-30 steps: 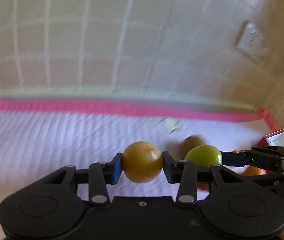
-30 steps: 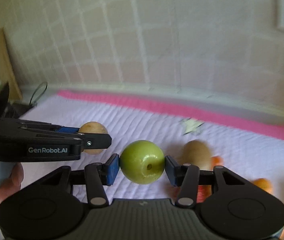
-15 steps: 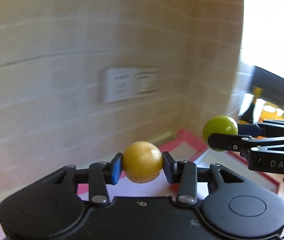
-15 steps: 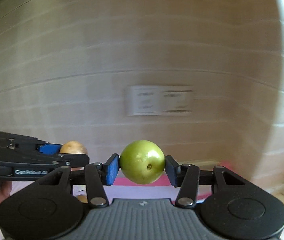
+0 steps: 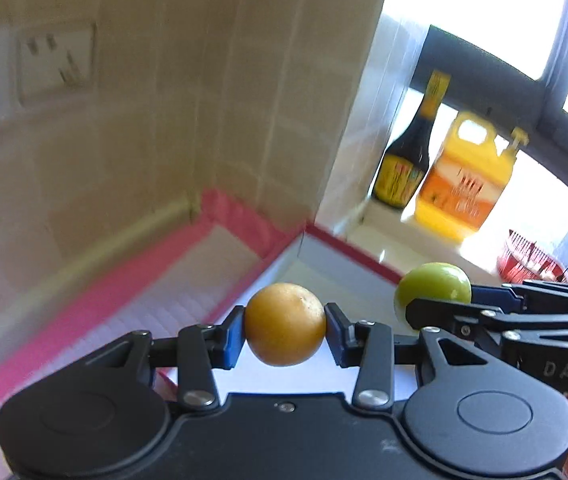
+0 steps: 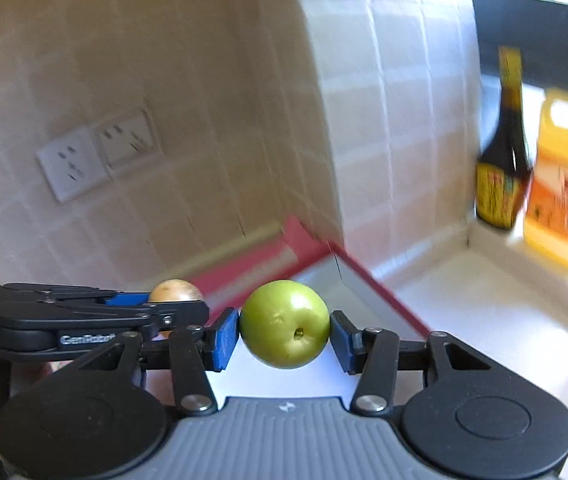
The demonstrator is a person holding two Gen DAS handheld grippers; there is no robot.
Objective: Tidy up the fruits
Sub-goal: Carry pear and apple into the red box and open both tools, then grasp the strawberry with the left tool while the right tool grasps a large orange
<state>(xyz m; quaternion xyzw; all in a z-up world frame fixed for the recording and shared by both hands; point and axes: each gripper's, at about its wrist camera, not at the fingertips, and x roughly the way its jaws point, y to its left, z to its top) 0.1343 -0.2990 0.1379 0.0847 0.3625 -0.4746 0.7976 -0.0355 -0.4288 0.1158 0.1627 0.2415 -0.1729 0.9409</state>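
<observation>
Above white counter (image 6: 504, 320), left gripper (image 5: 285, 325) clamping yellow fruit (image 5: 285, 325), right gripper (image 6: 284, 325) clamping green fruit (image 6: 284, 325)

A: What fruit is there to see?

B: 2 round pieces, both off the surface. The yellow fruit (image 5: 285, 324) is smooth, golden-orange, with a small pale speck near its top, pinched at its left and right sides.

A: And the other?

B: The green fruit (image 6: 285, 323) is glossy, apple-like, its small brown pit facing the camera, pinched likewise. They hang side by side, near but apart.
</observation>
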